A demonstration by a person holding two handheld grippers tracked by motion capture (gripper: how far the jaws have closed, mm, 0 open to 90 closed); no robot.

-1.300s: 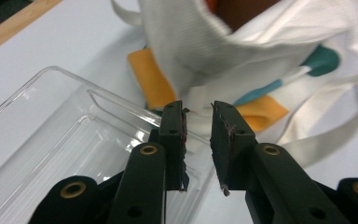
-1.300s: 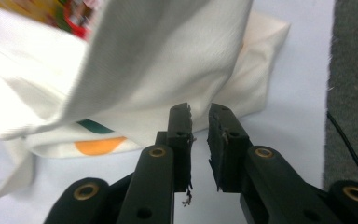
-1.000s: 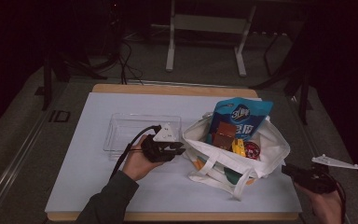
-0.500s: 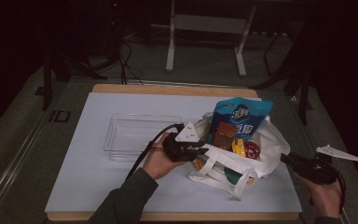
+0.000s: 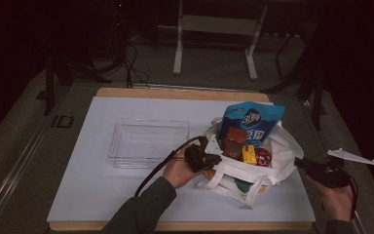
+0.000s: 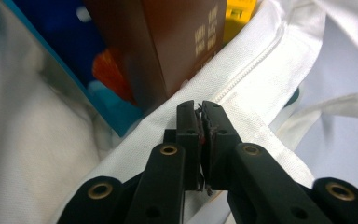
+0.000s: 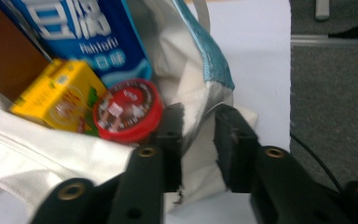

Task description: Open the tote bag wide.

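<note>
Two hand-held grippers worked the white bag: left hand-held gripper pinched its rim, right hand-held gripper stood spread; uneven pulling risked toppling the brown box.

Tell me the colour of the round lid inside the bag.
Red lid, clearest in the right gripper view.

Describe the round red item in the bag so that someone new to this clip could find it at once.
Start at the white tote bag at the right of the table. In its open mouth, below the tall blue snack pouch, a yellow carton sits beside the brown box. The red-lidded tub lies just right of that carton: the one round thing among flat-sided packs.
</note>
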